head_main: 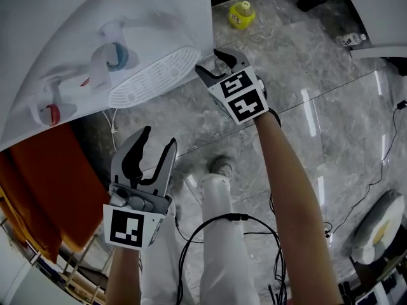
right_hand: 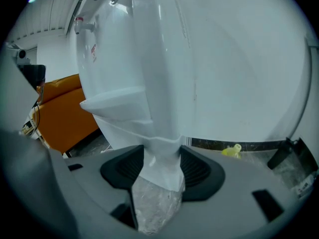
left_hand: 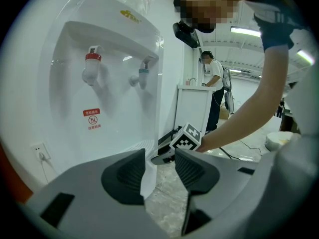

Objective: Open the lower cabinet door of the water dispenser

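The white water dispenser (head_main: 95,37) stands at the upper left, with a red tap (left_hand: 92,66), a blue tap (left_hand: 143,76) and a drip tray (head_main: 152,75). My right gripper (head_main: 213,62) is at the dispenser's lower right corner. In the right gripper view its jaws (right_hand: 162,166) are shut on the white edge of the lower cabinet door (right_hand: 159,143), which fills the gap between the pads. My left gripper (head_main: 159,138) hangs open in the air in front of the dispenser, with nothing between its fingers (left_hand: 132,176). Most of the door is hidden under the drip tray in the head view.
The floor is grey marble (head_main: 318,75). A small yellow object (head_main: 241,14) lies by the wall. An orange block (head_main: 44,183) stands left of the dispenser. Black cables (head_main: 210,234) trail by the person's leg (head_main: 219,215). Another person (left_hand: 214,83) stands by a white cabinet (left_hand: 194,108).
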Tool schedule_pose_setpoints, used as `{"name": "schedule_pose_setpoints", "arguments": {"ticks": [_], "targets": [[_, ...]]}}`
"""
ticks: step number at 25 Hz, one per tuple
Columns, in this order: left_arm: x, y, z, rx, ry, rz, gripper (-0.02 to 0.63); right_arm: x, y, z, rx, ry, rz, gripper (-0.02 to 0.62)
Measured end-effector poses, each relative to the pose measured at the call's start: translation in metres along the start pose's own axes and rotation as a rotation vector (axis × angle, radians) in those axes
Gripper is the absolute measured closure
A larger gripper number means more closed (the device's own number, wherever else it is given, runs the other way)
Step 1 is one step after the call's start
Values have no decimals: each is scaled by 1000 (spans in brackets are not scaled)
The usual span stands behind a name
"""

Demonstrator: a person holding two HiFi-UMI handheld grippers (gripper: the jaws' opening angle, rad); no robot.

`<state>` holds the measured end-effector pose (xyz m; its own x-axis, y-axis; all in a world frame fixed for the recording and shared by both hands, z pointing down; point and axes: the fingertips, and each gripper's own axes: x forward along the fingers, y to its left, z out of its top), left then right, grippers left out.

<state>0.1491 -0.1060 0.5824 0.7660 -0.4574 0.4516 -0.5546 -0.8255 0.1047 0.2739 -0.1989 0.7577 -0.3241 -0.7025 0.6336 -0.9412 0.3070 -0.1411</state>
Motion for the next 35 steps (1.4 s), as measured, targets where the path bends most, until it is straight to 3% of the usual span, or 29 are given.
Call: {"name": "schedule_pose_setpoints", "arguments": {"ticks": [12, 14, 15, 23, 35], "targets": [[-9, -11, -12, 7, 38, -42, 422, -36, 23, -35, 30, 33, -37, 409], [-14, -13, -17, 6, 54, -48, 422, -44, 28, -43, 31, 46, -51, 424], [-17, -15, -18, -2, 59, -53, 422, -49, 30, -47, 33, 55, -60, 468], [-38, -22, -28, -30, 107, -89, 422, -75, 67, -81, 46, 144, -68, 490], [-47, -30, -44, -52, 156, -104, 422, -99, 128, -114, 147, 187, -43, 506]]}}
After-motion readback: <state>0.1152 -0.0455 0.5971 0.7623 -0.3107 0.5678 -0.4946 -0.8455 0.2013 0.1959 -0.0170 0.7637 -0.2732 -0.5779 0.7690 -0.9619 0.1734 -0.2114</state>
